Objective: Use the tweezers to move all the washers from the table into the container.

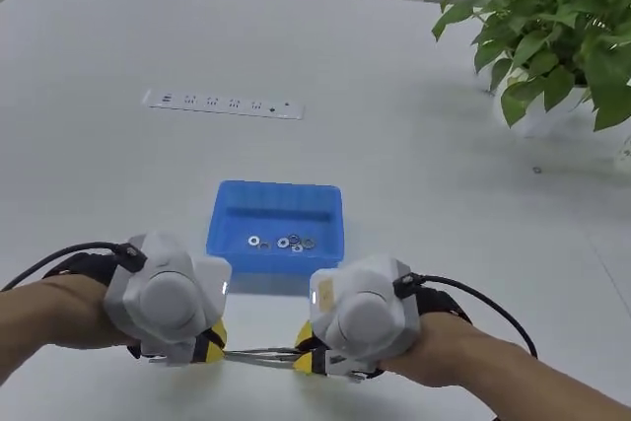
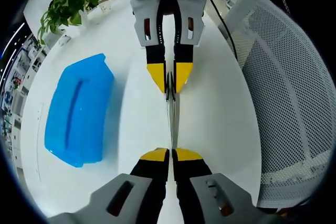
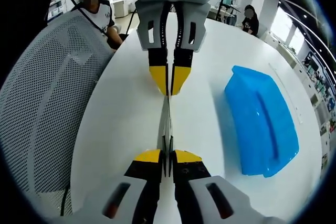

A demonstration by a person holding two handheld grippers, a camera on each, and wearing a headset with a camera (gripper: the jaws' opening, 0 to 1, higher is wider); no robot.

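A blue container (image 1: 276,206) stands at the table's centre with several metal washers (image 1: 283,242) lying on its floor. Just in front of it my two grippers face each other, tip to tip. Thin metal tweezers (image 1: 261,353) lie level between them. My left gripper (image 1: 215,347) is shut on one end of the tweezers (image 2: 171,116). My right gripper (image 1: 308,358) is shut on the other end of the tweezers (image 3: 167,121). The left gripper (image 2: 170,155) has the container (image 2: 79,108) to its left; the right gripper (image 3: 168,156) has the container (image 3: 262,124) to its right.
A white power strip (image 1: 222,104) lies farther back on the white table. A potted plant (image 1: 552,27) stands at the back right. A grey mesh chair (image 2: 283,77) is close to the table's near edge, and people sit in the background.
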